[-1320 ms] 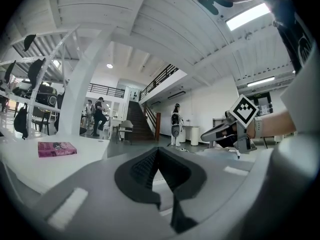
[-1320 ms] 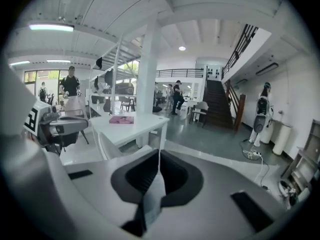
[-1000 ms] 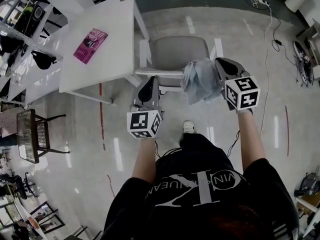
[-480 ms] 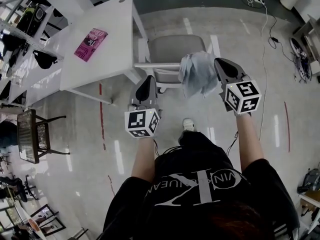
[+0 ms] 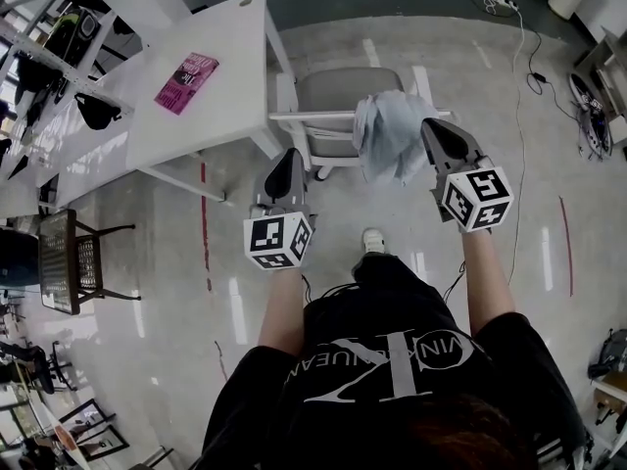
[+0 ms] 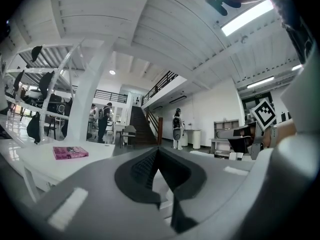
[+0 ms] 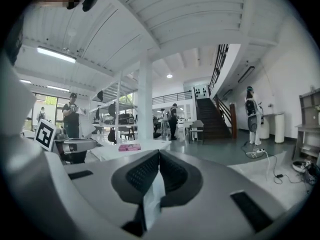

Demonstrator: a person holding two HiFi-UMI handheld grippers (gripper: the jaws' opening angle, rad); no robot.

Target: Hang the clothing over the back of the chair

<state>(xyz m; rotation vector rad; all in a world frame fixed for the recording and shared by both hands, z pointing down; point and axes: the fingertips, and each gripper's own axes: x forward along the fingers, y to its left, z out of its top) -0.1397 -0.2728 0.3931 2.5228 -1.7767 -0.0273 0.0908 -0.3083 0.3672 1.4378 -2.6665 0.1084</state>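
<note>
The right gripper [image 5: 429, 127] was pinching a fold of the pale grey clothing [image 5: 385, 137], a strip of cloth showing between its pressed jaws in its own view, while the left gripper [image 5: 291, 157] was held level with its jaws together and nothing between them. The clothing hung in a bunched wad from the right gripper, over the right part of the top rail [image 5: 313, 116] of the chair [image 5: 341, 94]; whether it touched the rail could not be told. The task looked roughly midway: the clothing was lifted and brought to the chair, but not yet spread or draped over its back. A pink book [image 5: 186, 82] lay on the white table [image 5: 230, 106], its title too small to read. The person's black shirt [image 5: 392, 360] bore pale lettering, only fragments like "VIN" legible.
</note>
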